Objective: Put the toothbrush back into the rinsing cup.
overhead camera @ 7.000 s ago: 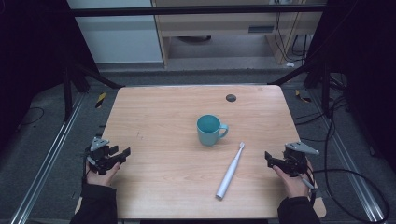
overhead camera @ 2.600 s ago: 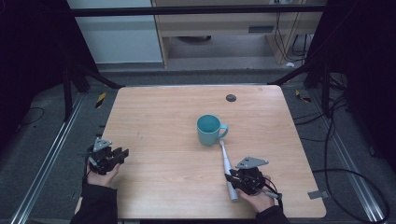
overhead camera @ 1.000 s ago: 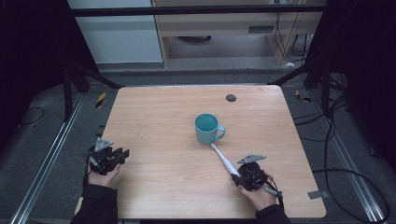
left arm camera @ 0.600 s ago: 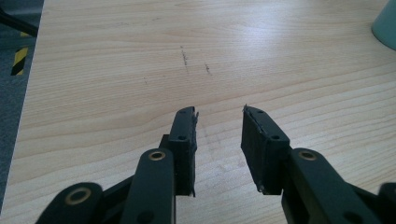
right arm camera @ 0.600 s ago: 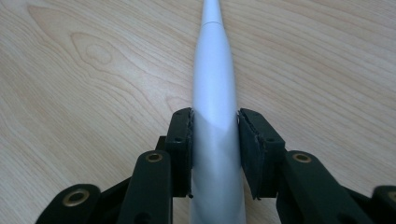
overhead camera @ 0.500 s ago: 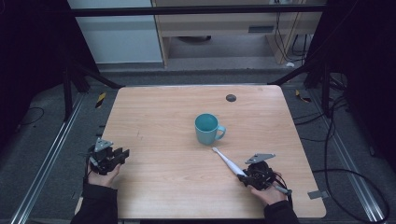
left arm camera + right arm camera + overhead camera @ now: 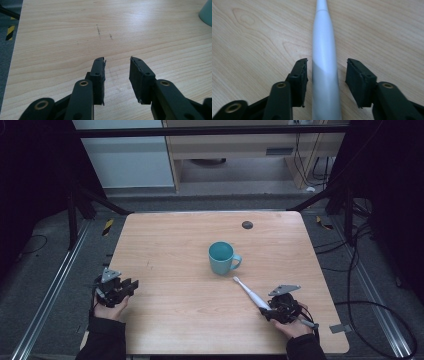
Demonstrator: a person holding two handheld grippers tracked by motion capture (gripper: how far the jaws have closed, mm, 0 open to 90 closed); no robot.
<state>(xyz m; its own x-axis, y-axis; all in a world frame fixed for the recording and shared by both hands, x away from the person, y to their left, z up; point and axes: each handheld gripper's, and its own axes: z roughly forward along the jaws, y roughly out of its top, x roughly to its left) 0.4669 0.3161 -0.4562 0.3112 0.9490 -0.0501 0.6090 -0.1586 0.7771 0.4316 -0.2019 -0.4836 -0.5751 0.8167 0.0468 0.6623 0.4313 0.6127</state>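
Note:
A white electric toothbrush point(image 7: 248, 293) lies flat on the wooden table point(image 7: 170, 245), its head pointing up-left toward a teal mug point(image 7: 221, 257). My right gripper point(image 7: 268, 310) is at the handle end, open, one jaw on each side of the handle. In the right gripper view the handle point(image 7: 324, 37) runs between the jaws of the right gripper point(image 7: 327, 67), close to the left one, with a gap at the right one. My left gripper point(image 7: 132, 285) rests near the table's left edge, open, nothing between the jaws of the left gripper point(image 7: 117, 62). The mug's edge point(image 7: 206, 12) shows far right.
A small dark round spot point(image 7: 247, 225) marks the table's far side. Faint scratches point(image 7: 98, 29) cross the wood ahead of the left gripper. A metal frame and grey floor surround the table, with cables point(image 7: 360, 265) at the right.
The right gripper came in from the table's right edge to the toothbrush. The brush has swung round, its head now up-left by the mug, and its handle shifted right with the gripper. The left gripper stayed still.

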